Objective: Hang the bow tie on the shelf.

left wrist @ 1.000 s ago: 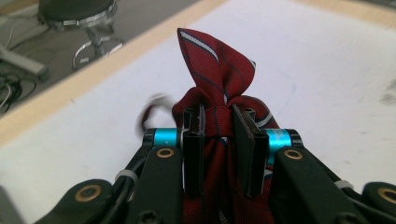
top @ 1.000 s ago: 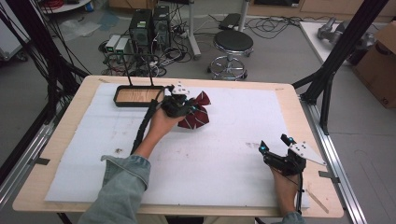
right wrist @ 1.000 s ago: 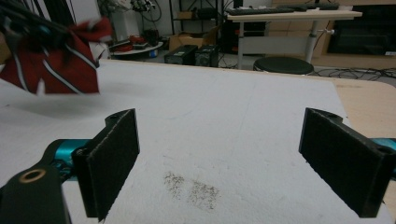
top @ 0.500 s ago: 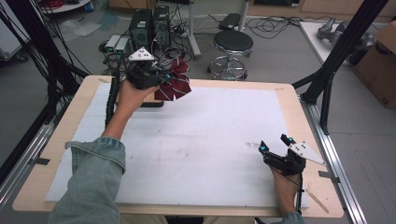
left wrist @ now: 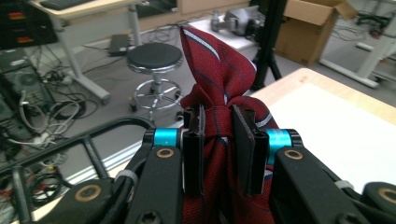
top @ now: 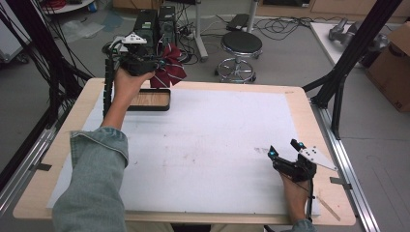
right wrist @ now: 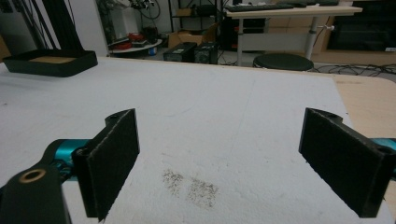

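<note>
Table (top: 295, 104) with white mat (top: 203, 145) across top. Black tray (top: 150, 100) at far-left area, wood-look bottom. Left gripper (top: 155, 62) raised above tray's far edge, jaws clamped tight on dark red striped cloth (left wrist: 219, 79), probably necktie, bunched, fully off surface. Right gripper (top: 283, 147) resting low near right front of mat, jaws wide apart, nothing between. Faint smudge (right wrist: 190, 184) on mat ahead of it.

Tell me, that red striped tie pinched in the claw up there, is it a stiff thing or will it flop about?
Probably floppy: the red striped tie bunches into soft folds where the left gripper pinches it. It looks light too, since one narrow pinch holds it above the black tray. Being woven cloth, it seems unlikely to slip, though loose ends may swing.
</note>
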Demonstrator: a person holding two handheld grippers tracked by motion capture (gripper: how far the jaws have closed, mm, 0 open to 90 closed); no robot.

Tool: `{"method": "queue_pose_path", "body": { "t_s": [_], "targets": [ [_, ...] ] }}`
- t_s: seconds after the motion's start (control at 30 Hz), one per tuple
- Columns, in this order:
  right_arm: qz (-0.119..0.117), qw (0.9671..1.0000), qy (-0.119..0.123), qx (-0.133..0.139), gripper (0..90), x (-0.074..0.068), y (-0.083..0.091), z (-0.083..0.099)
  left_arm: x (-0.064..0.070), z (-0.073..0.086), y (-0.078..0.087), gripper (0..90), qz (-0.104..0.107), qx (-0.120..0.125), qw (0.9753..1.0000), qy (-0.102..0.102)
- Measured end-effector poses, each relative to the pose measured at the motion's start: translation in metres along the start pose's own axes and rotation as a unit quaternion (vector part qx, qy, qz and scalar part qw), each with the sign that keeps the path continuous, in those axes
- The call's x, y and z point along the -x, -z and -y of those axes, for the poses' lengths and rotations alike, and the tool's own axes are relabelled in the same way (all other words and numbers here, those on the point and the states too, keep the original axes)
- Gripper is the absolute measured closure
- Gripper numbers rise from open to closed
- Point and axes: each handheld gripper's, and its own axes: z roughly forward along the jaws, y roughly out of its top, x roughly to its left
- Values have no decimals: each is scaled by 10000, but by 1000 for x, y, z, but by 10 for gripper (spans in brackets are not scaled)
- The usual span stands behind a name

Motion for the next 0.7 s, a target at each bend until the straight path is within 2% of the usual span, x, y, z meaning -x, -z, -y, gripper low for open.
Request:
{"method": "queue_pose_path", "body": {
  "t_s": [0.17, 0.37, 0.6, 0.7],
  "targets": [
    [-21, 10000, 2, 7, 114, 0, 0, 0, -7, 1, -2, 746, -237, 73, 9996, 113],
    [-30, 10000, -32, -16, 113, 0, 0, 0, -17, -1, -2, 746, -485, 258, 9977, 400],
    [-40, 10000, -53, 0, 114, 1, -1, 0, -25, -1, 1, 746, -611, 205, 9962, 582],
    [-40, 10000, -53, -3, 114, 2, -1, 0, -26, 1, 2, 746, -729, 141, 9954, 602]
  ]
}}
